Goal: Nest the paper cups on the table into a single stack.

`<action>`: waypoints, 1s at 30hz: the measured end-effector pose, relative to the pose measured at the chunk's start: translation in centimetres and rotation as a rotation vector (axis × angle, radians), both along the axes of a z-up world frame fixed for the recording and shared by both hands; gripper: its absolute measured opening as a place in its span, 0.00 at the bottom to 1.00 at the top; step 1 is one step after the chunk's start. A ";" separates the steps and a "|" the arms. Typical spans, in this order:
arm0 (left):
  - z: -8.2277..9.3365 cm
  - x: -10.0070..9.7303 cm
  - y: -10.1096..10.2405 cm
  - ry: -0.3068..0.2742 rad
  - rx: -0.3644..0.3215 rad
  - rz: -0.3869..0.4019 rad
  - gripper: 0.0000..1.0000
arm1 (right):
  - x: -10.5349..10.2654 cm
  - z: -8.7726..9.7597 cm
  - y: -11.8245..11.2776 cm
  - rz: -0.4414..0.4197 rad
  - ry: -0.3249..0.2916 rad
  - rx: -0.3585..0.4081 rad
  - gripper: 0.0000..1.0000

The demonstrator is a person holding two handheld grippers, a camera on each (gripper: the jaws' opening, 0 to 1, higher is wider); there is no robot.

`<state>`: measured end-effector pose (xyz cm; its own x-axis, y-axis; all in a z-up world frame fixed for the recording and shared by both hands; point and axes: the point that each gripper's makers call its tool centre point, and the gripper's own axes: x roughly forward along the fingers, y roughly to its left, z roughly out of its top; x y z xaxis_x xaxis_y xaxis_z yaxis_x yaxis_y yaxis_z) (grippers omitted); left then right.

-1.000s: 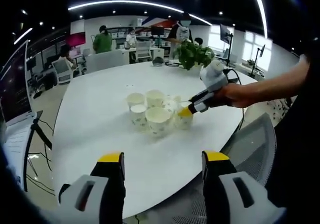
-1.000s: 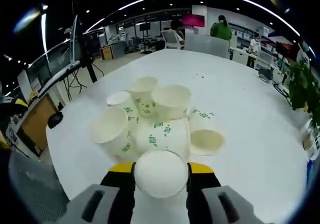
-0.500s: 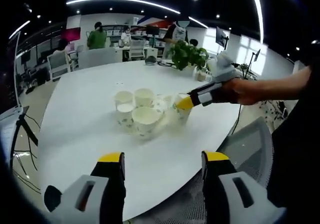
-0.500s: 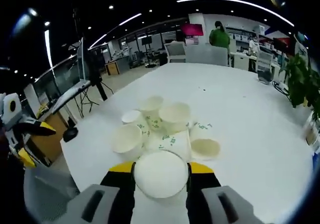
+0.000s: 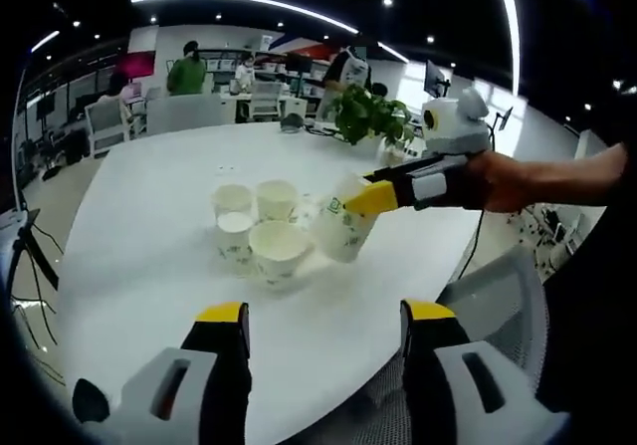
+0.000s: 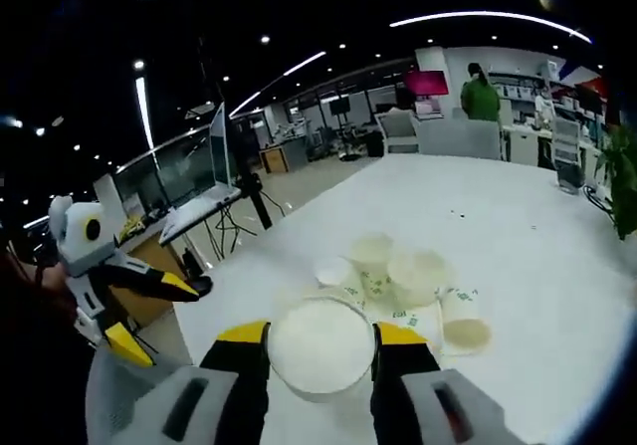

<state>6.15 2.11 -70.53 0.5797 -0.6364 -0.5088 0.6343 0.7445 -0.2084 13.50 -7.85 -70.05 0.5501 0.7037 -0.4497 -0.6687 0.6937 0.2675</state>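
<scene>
Several white paper cups with green print stand bunched on the white table (image 5: 129,216): a wide-mouthed one (image 5: 279,248) at the front, two (image 5: 277,197) behind it. My right gripper (image 6: 320,335) is shut on one cup (image 6: 320,347), held above the bunch (image 6: 398,271). In the left gripper view this held cup (image 5: 343,231) hangs tilted just right of the bunch, with the right gripper (image 5: 373,198) reaching in from the right. One cup (image 6: 464,322) lies on its side. My left gripper (image 5: 325,316) stays open and empty near the table's front edge, and its open fingers show again as the left gripper (image 6: 149,314).
A potted plant (image 5: 363,111) stands at the table's far side. A grey mesh chair (image 5: 498,296) sits by the right edge. Desks, chairs and several people (image 5: 187,72) are in the office behind. A tripod (image 6: 249,201) stands off the table's far corner.
My right gripper has risen with the cup, lifting it off the table and above the bunch. The left gripper's view has drifted slightly; it stays open.
</scene>
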 end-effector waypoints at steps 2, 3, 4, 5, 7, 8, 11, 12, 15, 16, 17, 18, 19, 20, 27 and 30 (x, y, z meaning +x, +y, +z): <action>-0.1 0.2 0.1 0.000 -0.007 0.004 0.60 | 0.1 0.5 0.9 0.024 -0.006 0.015 0.38; -0.2 0.4 0.1 0.001 -0.009 0.006 0.60 | 0.1 0.8 1.2 0.034 -0.007 0.024 0.38; -0.4 0.5 0.2 0.001 -0.010 0.007 0.60 | 0.0 1.2 1.7 0.044 -0.007 0.039 0.38; -0.4 0.6 0.2 0.000 -0.009 0.007 0.60 | 0.0 1.6 2.0 0.052 -0.006 0.055 0.38; -0.1 0.7 -0.1 -0.005 -0.014 0.008 0.59 | 0.0 2.5 2.8 0.070 -0.001 0.104 0.38; -0.2 1.0 -0.1 -0.008 -0.020 0.007 0.59 | -0.1 2.9 3.1 0.076 0.001 0.123 0.38; 0.1 1.3 -0.2 -0.017 -0.025 0.004 0.58 | -0.3 4.0 4.3 0.109 0.009 0.171 0.38; 0.0 1.4 -0.2 -0.018 -0.029 0.004 0.57 | -0.4 4.2 4.5 0.115 0.012 0.185 0.38; 0.4 1.6 -0.5 -0.027 -0.053 0.002 0.55 | -0.7 5.5 5.6 0.144 0.032 0.254 0.38; 0.5 1.6 -0.6 -0.029 -0.056 0.001 0.55 | -0.8 6.1 6.0 0.154 0.042 0.285 0.38; 0.6 1.7 -0.6 -0.035 -0.059 0.001 0.54 | -0.8 6.4 6.2 0.162 0.052 0.311 0.38; 0.7 1.7 -0.6 -0.039 -0.061 0.001 0.54 | -1.0 6.9 6.6 0.177 0.076 0.350 0.38; 0.9 1.8 -0.6 -0.046 -0.068 0.000 0.54 | -1.1 7.2 6.8 0.183 0.085 0.369 0.38; 1.2 1.9 -0.6 -0.053 -0.076 0.000 0.53 | -0.9 7.3 6.8 0.178 0.079 0.371 0.38; 3.8 2.2 -0.6 -0.121 -0.114 0.014 0.49 | -0.4 8.5 7.5 0.201 0.125 0.469 0.38; 3.9 2.6 -0.7 -0.157 -0.100 0.002 0.47 | -0.6 8.6 7.8 0.221 0.132 0.473 0.38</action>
